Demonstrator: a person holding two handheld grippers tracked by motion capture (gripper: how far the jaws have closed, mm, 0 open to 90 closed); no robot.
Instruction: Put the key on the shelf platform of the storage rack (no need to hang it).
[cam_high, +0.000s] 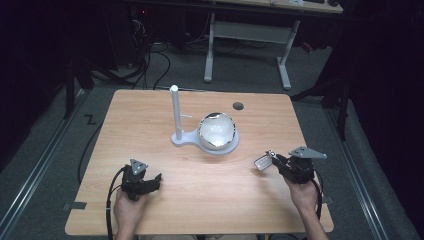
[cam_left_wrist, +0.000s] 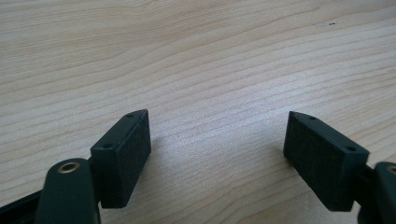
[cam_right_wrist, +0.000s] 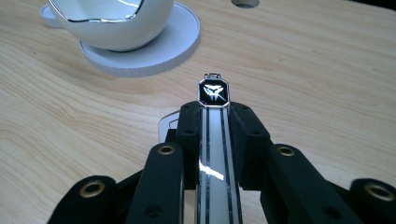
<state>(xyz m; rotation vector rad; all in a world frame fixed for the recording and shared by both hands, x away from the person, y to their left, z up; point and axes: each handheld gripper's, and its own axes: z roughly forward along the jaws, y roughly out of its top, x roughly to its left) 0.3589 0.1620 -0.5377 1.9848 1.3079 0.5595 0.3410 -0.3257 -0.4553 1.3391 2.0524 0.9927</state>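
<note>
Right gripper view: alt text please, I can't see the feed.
The right tool is shut on a slim white and black key fob, held above the wooden table. Beyond it sits a white bowl on a round white stand.

Left claw rests with jaws apart; right claw is clamped tight.

Bowl on stand, mid-table

Light wood-grain tabletop carries a white stand with white, silver-rimmed bowl; black right gripper grips a white, silver-edged key fob bearing a black emblem panel.
</note>
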